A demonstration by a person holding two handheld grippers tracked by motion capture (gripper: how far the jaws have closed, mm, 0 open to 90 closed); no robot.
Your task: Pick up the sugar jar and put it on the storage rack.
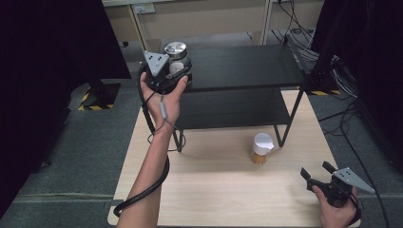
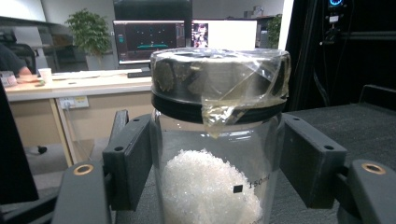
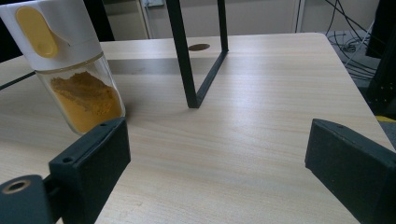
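A: Left gripper?
B: Clamped on glass jar of white crystals, at 11 o'clock on black shelf.
A: Right gripper?
B: Wide open, holding nothing, at 4 o'clock from spice jar.

Grey carpet floor, black curtains, and a beige desk bearing monitors behind

Clear glass jar, silver lid taped on, white crystals inside, upright on the black shelf's top left corner.
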